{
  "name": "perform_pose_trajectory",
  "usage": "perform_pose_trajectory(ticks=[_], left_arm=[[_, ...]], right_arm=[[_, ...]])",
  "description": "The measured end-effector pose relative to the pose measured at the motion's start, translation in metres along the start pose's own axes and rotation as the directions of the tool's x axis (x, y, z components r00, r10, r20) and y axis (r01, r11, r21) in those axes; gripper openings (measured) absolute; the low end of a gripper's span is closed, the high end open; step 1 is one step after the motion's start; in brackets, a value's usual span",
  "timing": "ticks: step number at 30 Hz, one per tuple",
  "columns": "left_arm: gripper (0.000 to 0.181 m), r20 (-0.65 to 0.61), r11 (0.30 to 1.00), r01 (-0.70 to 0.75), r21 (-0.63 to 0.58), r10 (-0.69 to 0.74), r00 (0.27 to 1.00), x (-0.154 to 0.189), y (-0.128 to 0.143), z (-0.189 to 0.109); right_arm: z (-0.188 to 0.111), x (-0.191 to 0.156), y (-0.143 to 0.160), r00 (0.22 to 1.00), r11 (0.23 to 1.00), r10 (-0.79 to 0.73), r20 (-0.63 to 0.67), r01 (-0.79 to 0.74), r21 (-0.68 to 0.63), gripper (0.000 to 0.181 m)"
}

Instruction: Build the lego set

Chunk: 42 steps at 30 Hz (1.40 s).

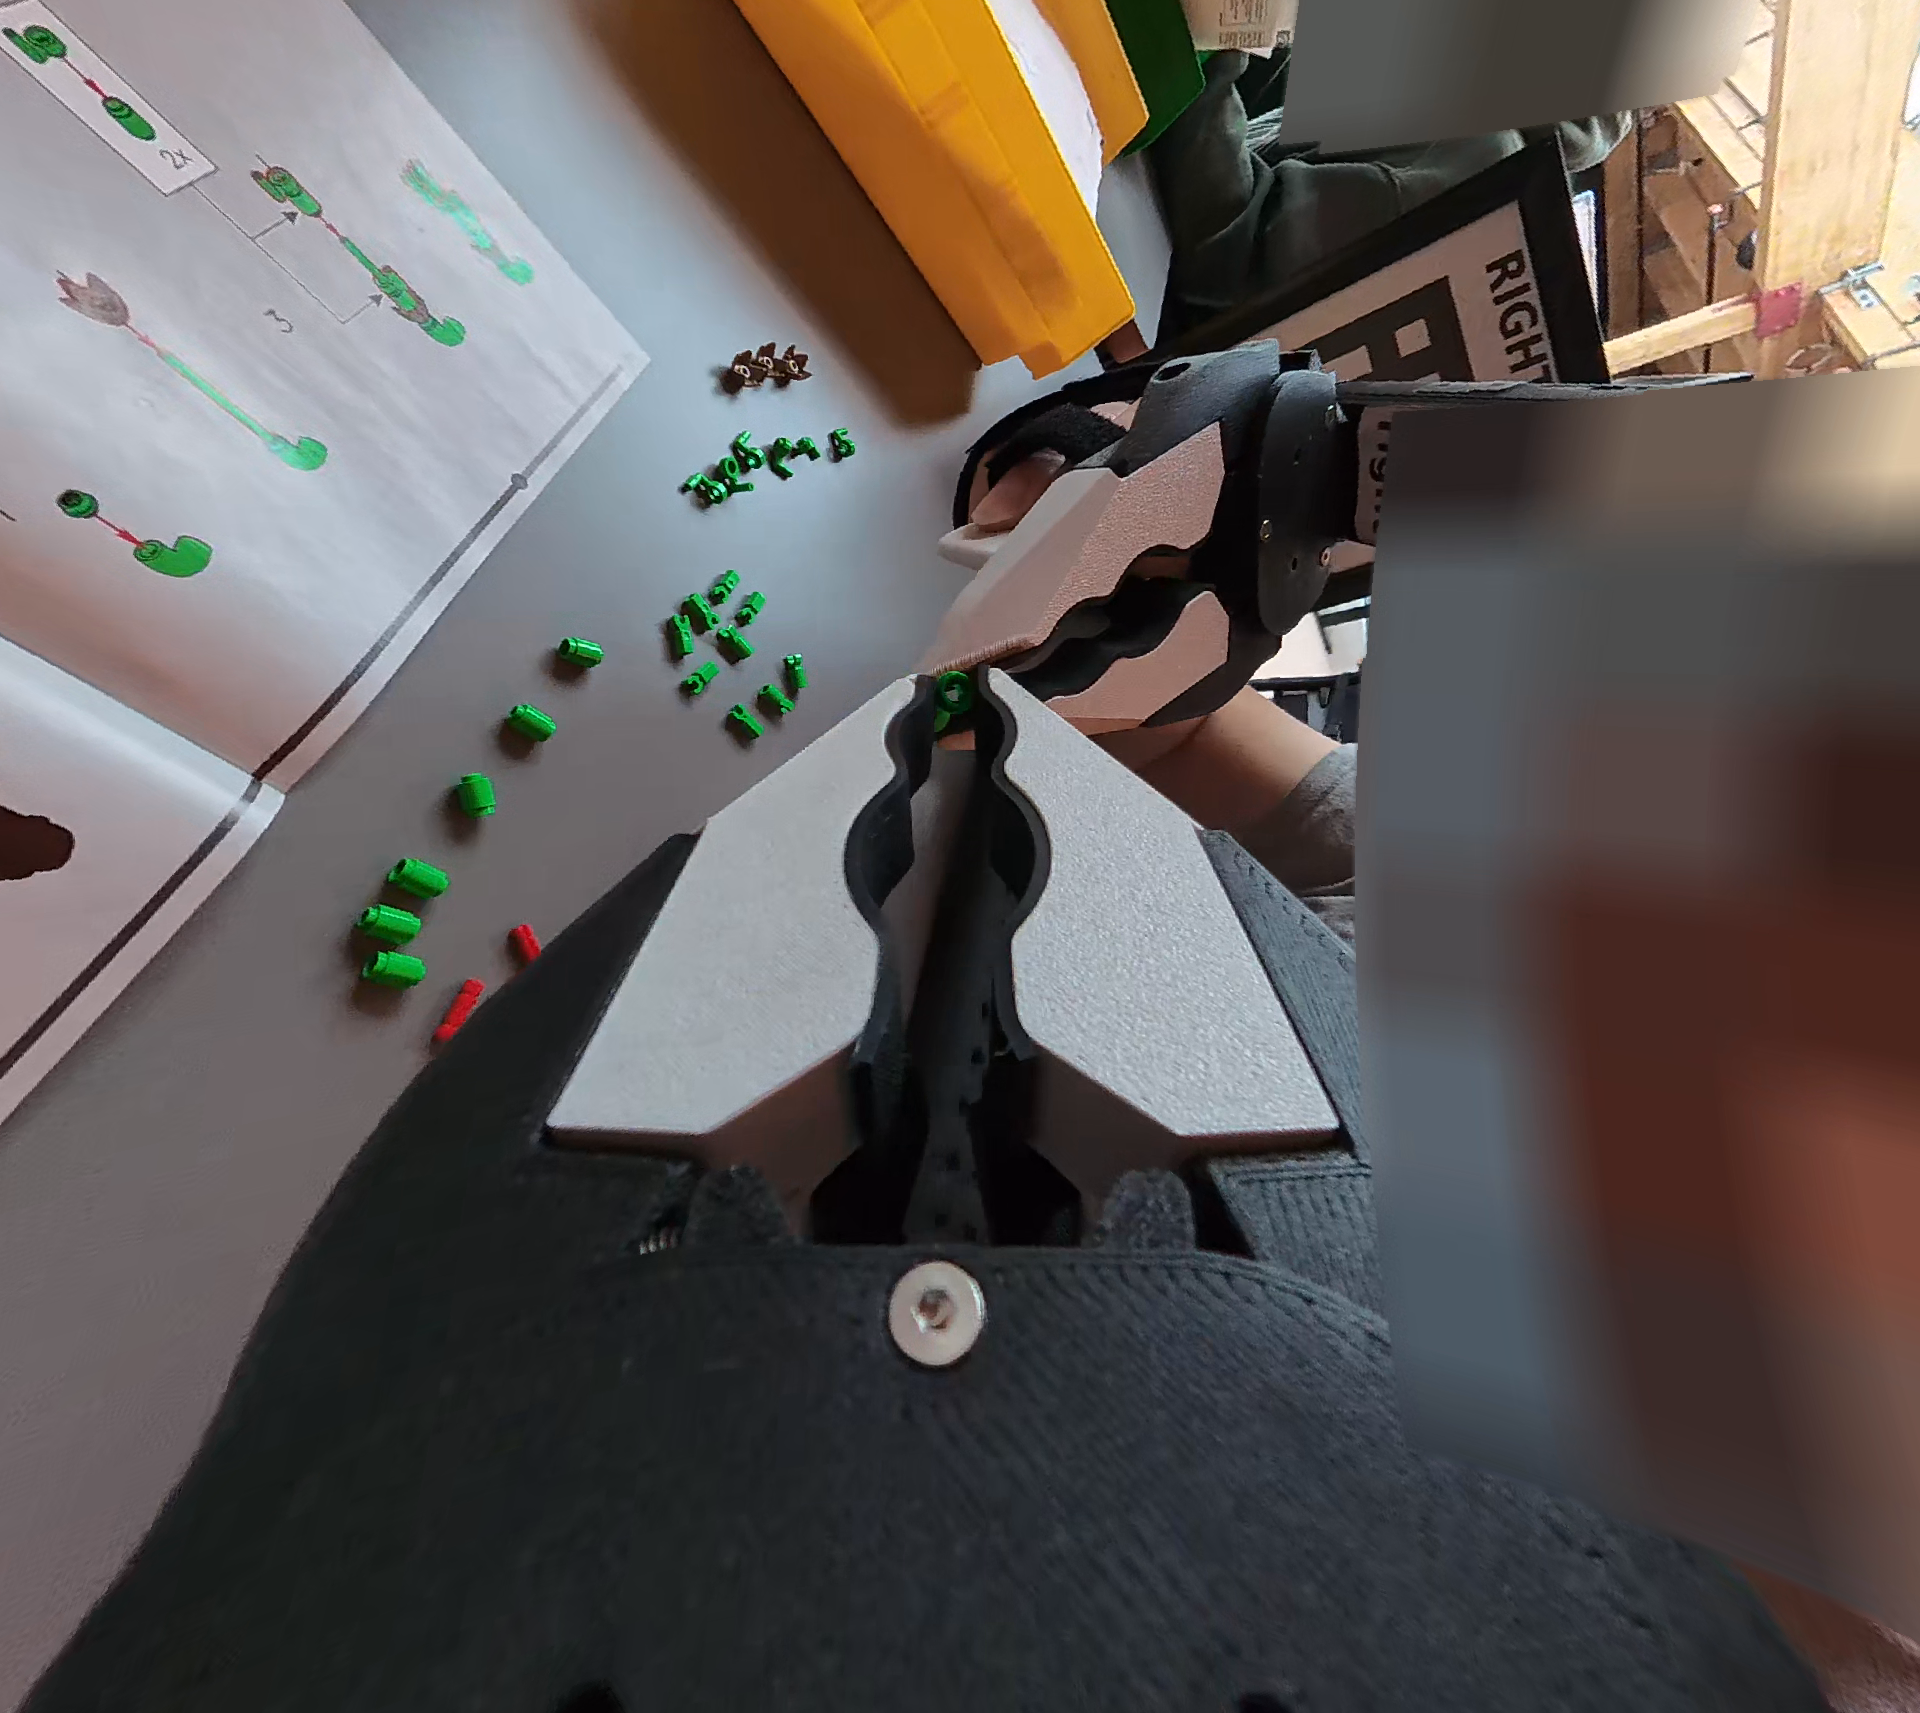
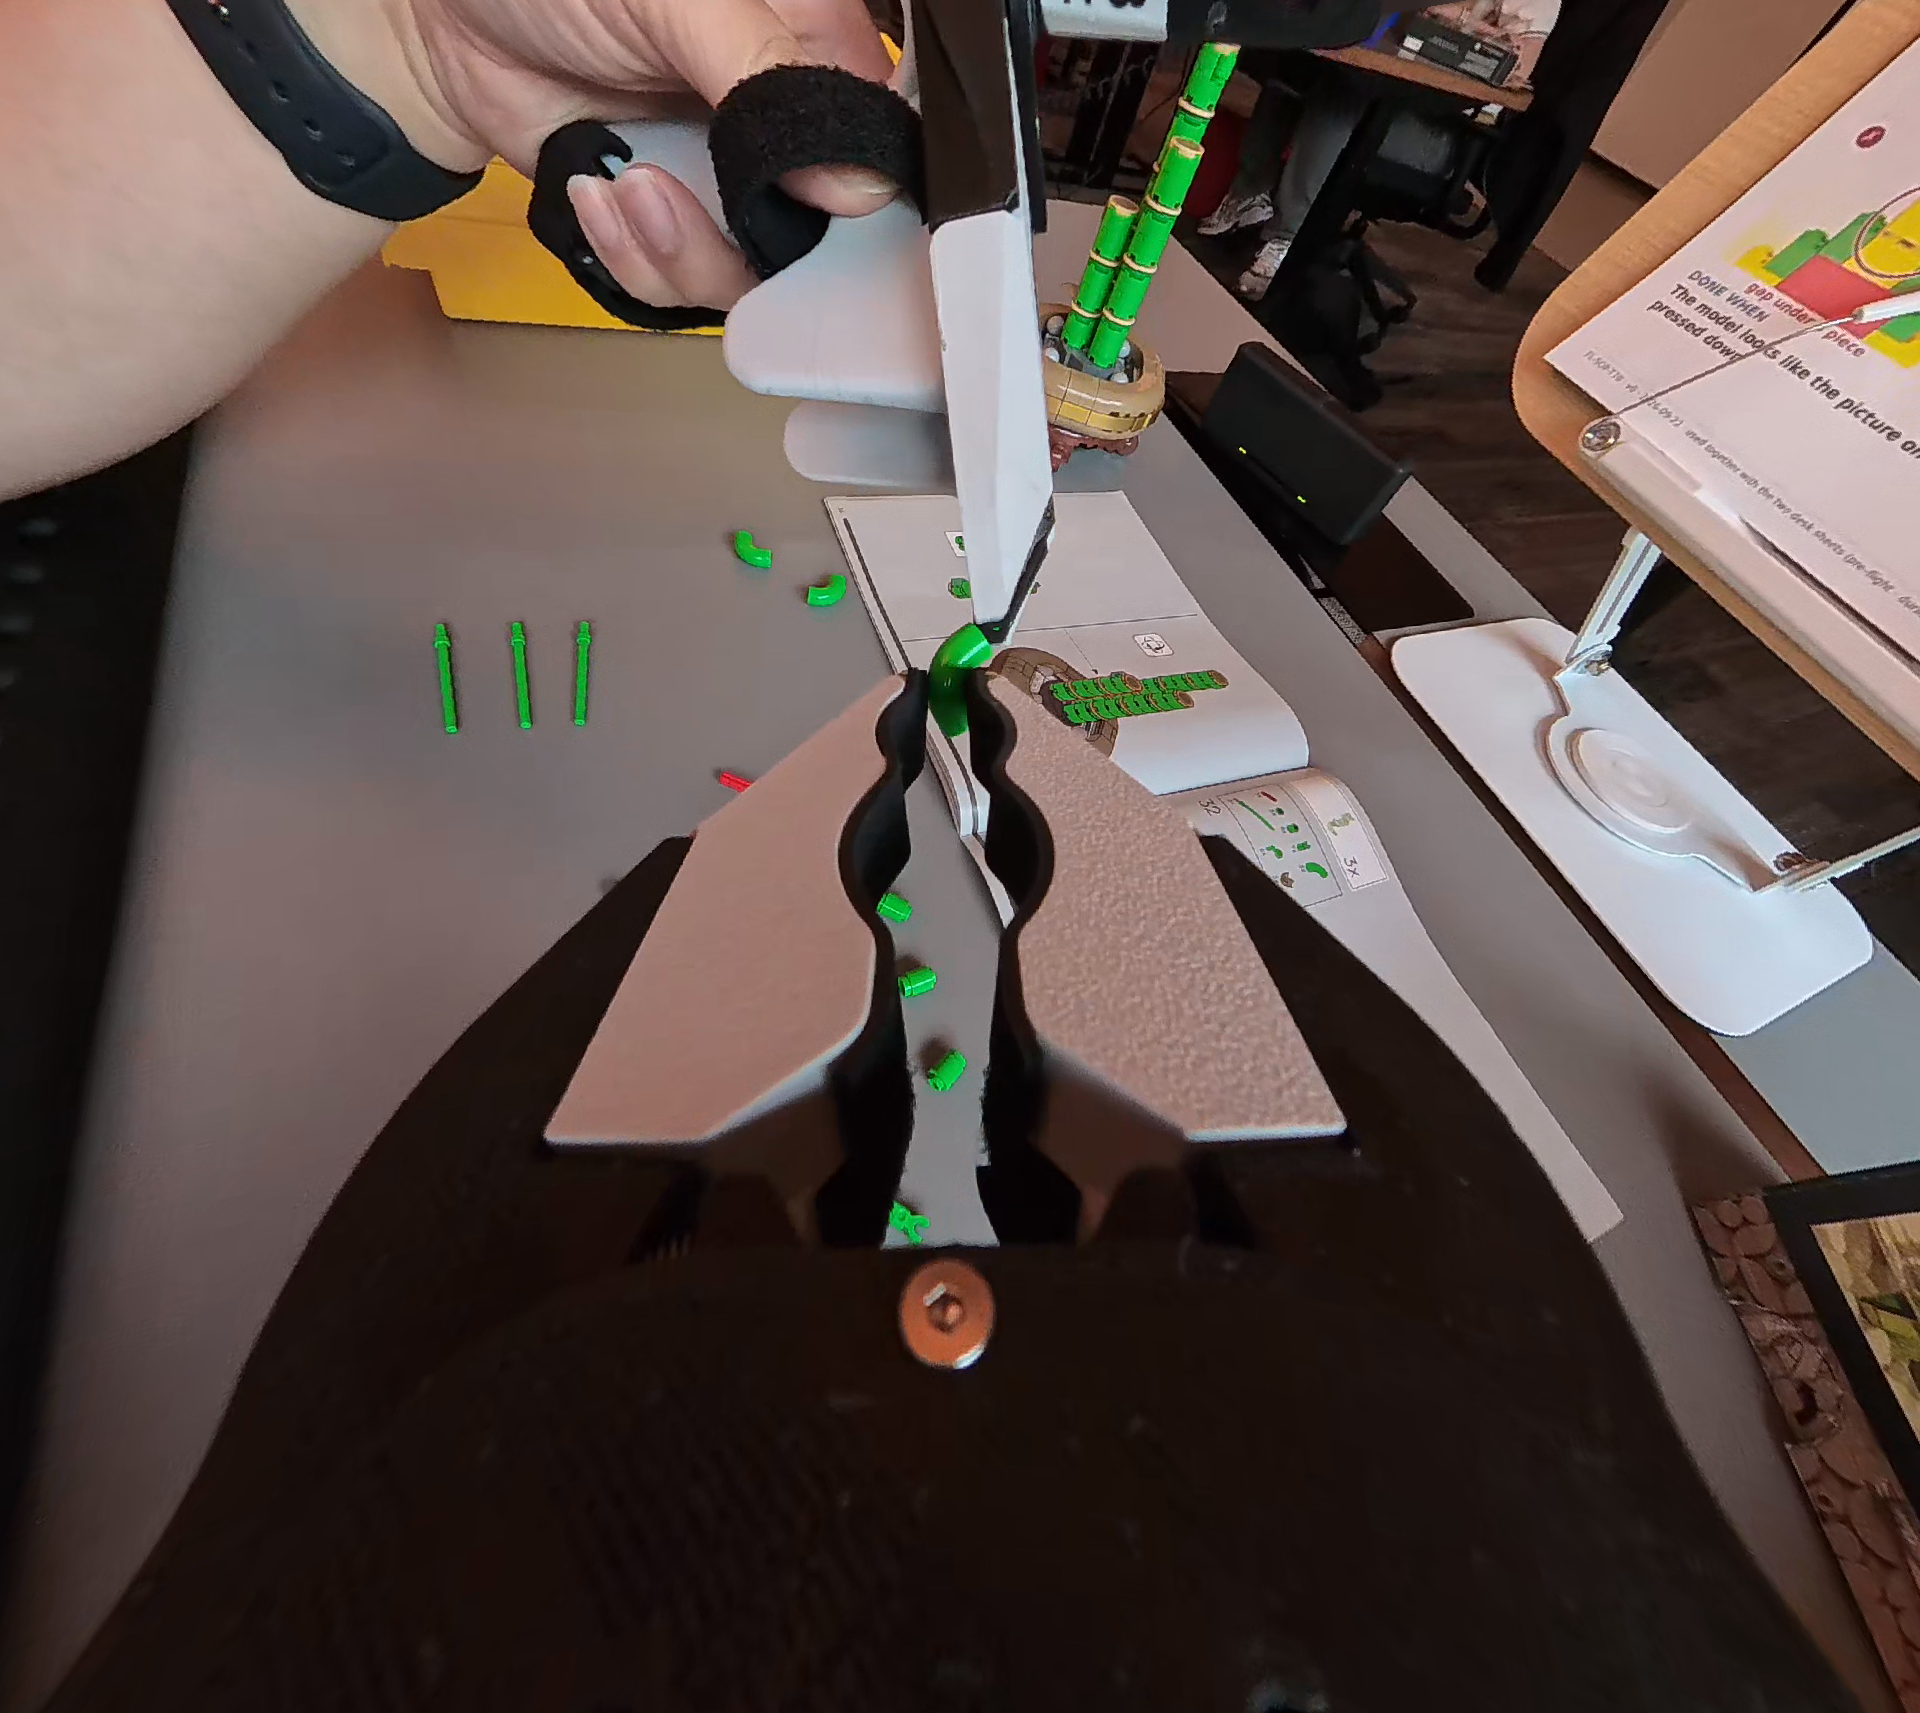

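My left gripper [image 1: 951, 689] is shut on a small green round piece [image 1: 950, 695] at its tips. My right gripper [image 2: 948, 689] is shut on a green curved elbow piece [image 2: 956, 671]. The two grippers meet tip to tip above the grey table [image 2: 364, 572]. In the right wrist view the left gripper [image 2: 1006, 609] comes down from above and its tip touches the top of the elbow. In the left wrist view the right gripper [image 1: 997, 661] reaches in from the right. A partly built green bamboo model [image 2: 1132, 240] stands on a tan base behind.
The open instruction booklet [image 1: 260, 313] lies on the table; it also shows in the right wrist view [image 2: 1122, 614]. Loose green cylinders [image 1: 416, 879], small green clips [image 1: 727, 635], red pins [image 1: 457, 1009], brown pieces [image 1: 767, 367], green rods [image 2: 520, 676], two spare elbows [image 2: 826, 591]. Yellow bin [image 1: 883, 53]. White stand [image 2: 1621, 790].
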<state>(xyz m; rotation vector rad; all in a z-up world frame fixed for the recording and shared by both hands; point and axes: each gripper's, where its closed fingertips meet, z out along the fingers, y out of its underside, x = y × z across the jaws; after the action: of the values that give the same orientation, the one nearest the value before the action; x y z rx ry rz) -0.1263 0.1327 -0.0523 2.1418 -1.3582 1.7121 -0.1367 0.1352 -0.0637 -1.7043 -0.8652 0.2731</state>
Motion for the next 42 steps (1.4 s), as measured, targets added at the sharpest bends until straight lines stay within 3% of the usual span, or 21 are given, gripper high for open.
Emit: perform_pose_trajectory(ticks=[1,12,21,29,33,37,40,42], left_arm=[[0.005,0.003,1.000,-0.005,0.001,0.005,1.000,0.000,0.000,0.000],[0.005,0.066,0.999,-0.052,-0.002,0.052,0.996,-0.004,-0.002,0.000],[0.005,0.067,0.997,-0.071,0.016,0.070,0.995,0.000,-0.005,0.000],[0.006,0.085,0.953,-0.301,0.036,0.297,0.951,0.024,-0.014,-0.004],[0.005,0.087,0.854,-0.518,0.042,0.514,0.853,0.046,-0.015,-0.004],[0.005,0.190,0.653,-0.758,0.010,0.743,0.642,0.058,-0.012,-0.006],[0.005,0.253,0.525,-0.850,-0.043,0.829,0.499,0.065,-0.007,-0.008],[0.005,0.247,0.491,-0.868,-0.074,0.852,0.461,0.069,0.000,-0.008]], right_arm=[[0.000,0.000,0.000,1.000,1.000,0.001,-0.002,-0.001,0.001,0.006],[-0.001,0.001,-0.001,0.999,0.999,-0.039,-0.031,0.039,-0.009,0.006],[-0.002,0.004,-0.003,0.979,0.986,-0.166,-0.116,0.164,-0.031,0.006],[-0.013,0.011,-0.020,0.891,0.927,-0.350,-0.288,0.373,0.028,0.006],[-0.024,0.012,-0.035,0.822,0.875,-0.423,-0.381,0.480,0.064,0.005],[-0.034,0.008,-0.047,0.765,0.818,-0.478,-0.432,0.567,0.100,0.005],[-0.036,-0.002,-0.053,0.779,0.798,-0.484,-0.398,0.580,0.166,0.005],[-0.037,-0.008,-0.056,0.811,0.802,-0.463,-0.358,0.555,0.220,0.005]])
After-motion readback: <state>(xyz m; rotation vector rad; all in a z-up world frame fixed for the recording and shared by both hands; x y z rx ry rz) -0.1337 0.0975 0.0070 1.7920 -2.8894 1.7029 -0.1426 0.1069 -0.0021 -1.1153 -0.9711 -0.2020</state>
